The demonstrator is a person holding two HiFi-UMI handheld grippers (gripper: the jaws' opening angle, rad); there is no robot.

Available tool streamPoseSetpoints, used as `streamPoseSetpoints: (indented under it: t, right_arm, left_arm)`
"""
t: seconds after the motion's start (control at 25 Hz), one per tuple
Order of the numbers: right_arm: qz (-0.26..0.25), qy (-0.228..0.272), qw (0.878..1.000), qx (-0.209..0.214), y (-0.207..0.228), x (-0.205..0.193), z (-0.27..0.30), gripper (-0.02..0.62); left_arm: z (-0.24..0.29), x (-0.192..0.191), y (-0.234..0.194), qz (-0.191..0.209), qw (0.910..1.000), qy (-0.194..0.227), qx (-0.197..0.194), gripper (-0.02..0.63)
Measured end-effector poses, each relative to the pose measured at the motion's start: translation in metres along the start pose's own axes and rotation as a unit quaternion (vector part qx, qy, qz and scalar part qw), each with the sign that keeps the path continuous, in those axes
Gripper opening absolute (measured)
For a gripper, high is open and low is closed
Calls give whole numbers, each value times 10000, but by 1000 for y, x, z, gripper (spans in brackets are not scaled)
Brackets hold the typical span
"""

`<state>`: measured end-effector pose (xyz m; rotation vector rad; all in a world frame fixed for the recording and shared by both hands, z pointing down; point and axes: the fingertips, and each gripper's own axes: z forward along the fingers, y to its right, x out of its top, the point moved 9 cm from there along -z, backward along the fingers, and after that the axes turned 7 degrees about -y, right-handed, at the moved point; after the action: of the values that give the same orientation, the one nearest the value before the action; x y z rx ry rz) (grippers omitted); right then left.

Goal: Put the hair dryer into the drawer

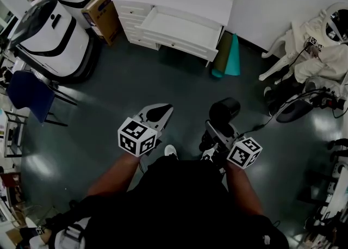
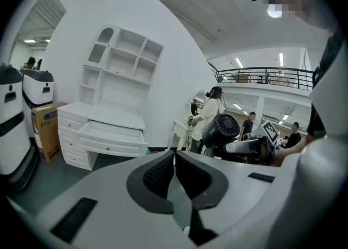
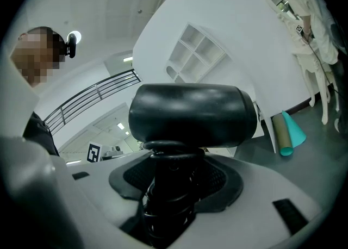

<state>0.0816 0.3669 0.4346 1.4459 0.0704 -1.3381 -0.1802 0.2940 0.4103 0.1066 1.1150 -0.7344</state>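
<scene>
Between the right gripper's (image 3: 171, 188) fingers (image 3: 220, 182) (clamped) sits the hair dryer (image 3: 193, 113).

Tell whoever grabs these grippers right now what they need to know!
Left gripper: shut, holding nothing.
Right gripper: shut on the dryer by its handle, which has the cord coiled round it.
Drawer: open, across the floor ahead.
Done: dryer is in hand and the drawer is open.
Left: carry the dryer over and set it in the drawer.
</scene>
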Motion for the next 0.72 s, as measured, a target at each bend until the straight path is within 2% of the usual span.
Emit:
streamPoseSetpoints:
  t: [0.36, 0.72]
  right_arm:
    - [-128, -150, 9997, 175, -8, 10, 29, 232]
    - [-120, -83, 9993, 330, 38, 60, 58, 232]
  left_arm:
    - [-10, -7, -22, -191, 9997, 47, 164, 18]
    - [16, 18, -47, -236, 9984, 74, 510, 18]
